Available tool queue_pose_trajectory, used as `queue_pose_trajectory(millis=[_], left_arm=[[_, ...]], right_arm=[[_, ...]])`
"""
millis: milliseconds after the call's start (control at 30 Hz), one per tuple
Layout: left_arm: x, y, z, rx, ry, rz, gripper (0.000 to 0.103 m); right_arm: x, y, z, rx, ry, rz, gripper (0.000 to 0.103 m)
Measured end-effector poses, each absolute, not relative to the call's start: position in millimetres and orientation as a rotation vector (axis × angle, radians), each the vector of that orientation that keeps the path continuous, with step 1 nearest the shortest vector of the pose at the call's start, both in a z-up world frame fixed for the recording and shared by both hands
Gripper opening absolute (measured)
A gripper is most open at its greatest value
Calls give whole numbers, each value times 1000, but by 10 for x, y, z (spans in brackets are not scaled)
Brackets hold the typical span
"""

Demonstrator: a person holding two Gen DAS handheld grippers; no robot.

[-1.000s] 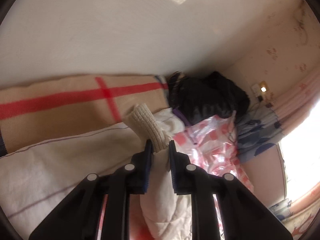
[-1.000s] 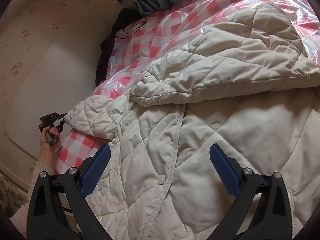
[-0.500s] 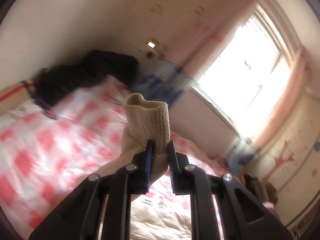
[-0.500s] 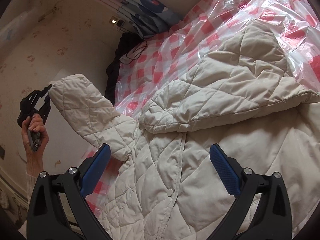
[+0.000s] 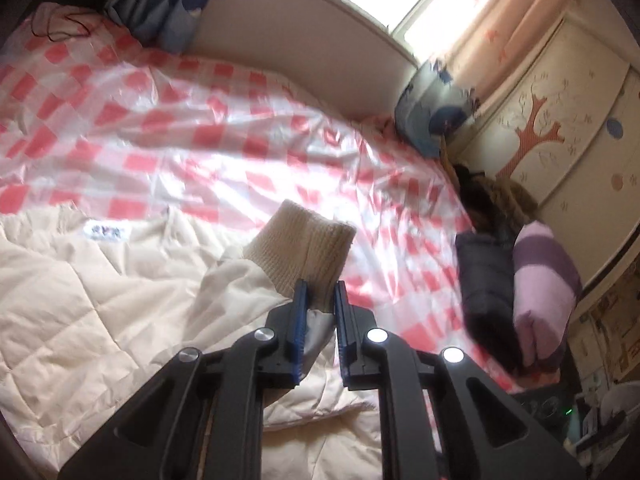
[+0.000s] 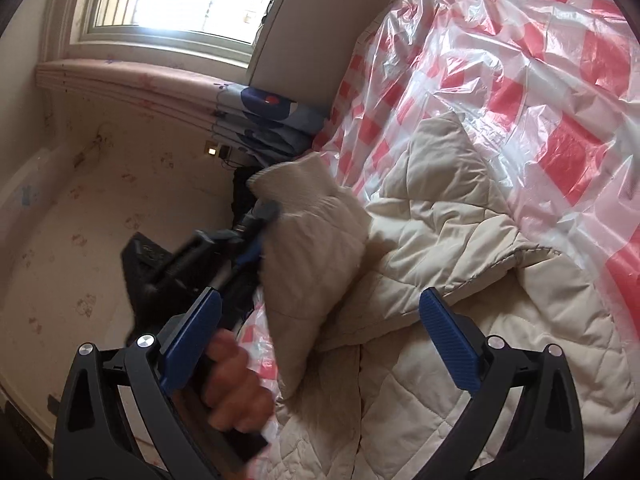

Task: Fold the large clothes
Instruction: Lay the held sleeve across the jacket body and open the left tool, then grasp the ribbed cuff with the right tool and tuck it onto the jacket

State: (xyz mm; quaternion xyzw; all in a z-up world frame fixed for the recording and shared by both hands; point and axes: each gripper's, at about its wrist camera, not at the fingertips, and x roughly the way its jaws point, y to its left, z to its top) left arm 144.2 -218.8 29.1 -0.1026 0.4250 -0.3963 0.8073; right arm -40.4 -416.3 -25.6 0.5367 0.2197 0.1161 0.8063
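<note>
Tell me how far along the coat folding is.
Done: the cream quilted coat lies spread on the checked plastic sheet, one sleeve already folded across it. In hand: the left gripper is shut on the knitted cuff of the other sleeve, holding it over the coat. The right gripper is open and empty. Left: lay that sleeve down, then fold the body.

A: What is my left gripper pinching?

B: The knit cuff of my coat. It is ribbed and woolly, and looks rough. The coat is soft, puffy cloth with stitched squares, and not shiny.

A: And the red and white sheet in the upper left of the frame?

B: Thin plastic, very shiny and crinkly.

A: What are my tools made of?

B: Dull black plastic, with shiny metal screws. My right gripper has bumpy blue pads.
</note>
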Motion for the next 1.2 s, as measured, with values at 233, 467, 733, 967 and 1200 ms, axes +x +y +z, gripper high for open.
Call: queue_pose_trajectory(millis=[233, 467, 733, 967, 1200], left_arm=[[1244, -2462, -304, -6, 1120, -877, 35], [1026, -1864, 143, 29, 1028, -816, 82], [744, -426, 341, -162, 851, -585, 92], [1255, 215, 338, -172, 749, -367, 92], [1505, 472, 35, -265, 807, -301, 92]], right_arm=[[-414, -4345, -510, 1307, 462, 287, 96], [-208, -4377, -707, 1356, 507, 338, 96], [261, -4130, -590, 967, 646, 189, 95], [611, -4018, -621, 806, 633, 183, 13], [356, -4165, -177, 719, 442, 122, 12]])
